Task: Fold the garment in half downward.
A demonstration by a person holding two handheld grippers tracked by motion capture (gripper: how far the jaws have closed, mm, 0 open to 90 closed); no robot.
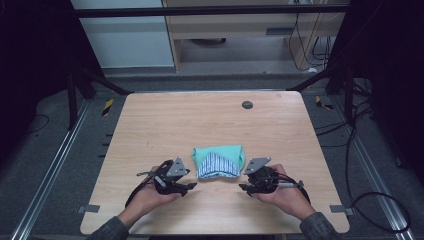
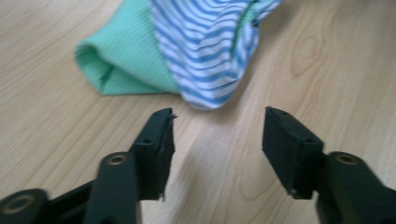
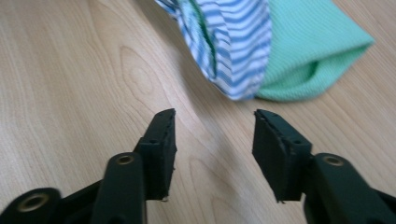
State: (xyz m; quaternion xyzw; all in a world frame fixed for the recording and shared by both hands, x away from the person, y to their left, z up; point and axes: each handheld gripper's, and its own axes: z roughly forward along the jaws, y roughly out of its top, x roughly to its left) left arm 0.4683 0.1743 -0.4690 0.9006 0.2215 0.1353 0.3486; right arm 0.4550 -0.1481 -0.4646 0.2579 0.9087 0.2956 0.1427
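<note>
The left gripper [image 1: 191, 186] rests low over the near part of the wooden worktop [image 1: 150, 125], held in the person's left hand [image 1: 150, 197], just beside the left edge of the folded cloth [image 1: 218, 161]. In the left gripper view its jaws stand well apart with bare wood between them; they hold nothing and the cloth lies just beyond their tips, not touching. The cloth sits at the near centre of the worktop, between the two grippers: a mint-green folded piece with a blue-and-white striped section [image 2: 210, 51] on top, its rounded striped edge facing the person. A small dark round disc [image 1: 247, 104] lies near the far edge of the worktop, well apart from the cloth. The right gripper [image 1: 243, 188], held in the right hand [image 1: 282, 195], sits just beside the cloth's right edge. In the right gripper view its jaws are likewise spread wide and empty, with the striped fold [image 3: 233, 51] and green fabric [image 3: 308, 51] just ahead of the tips.
</note>
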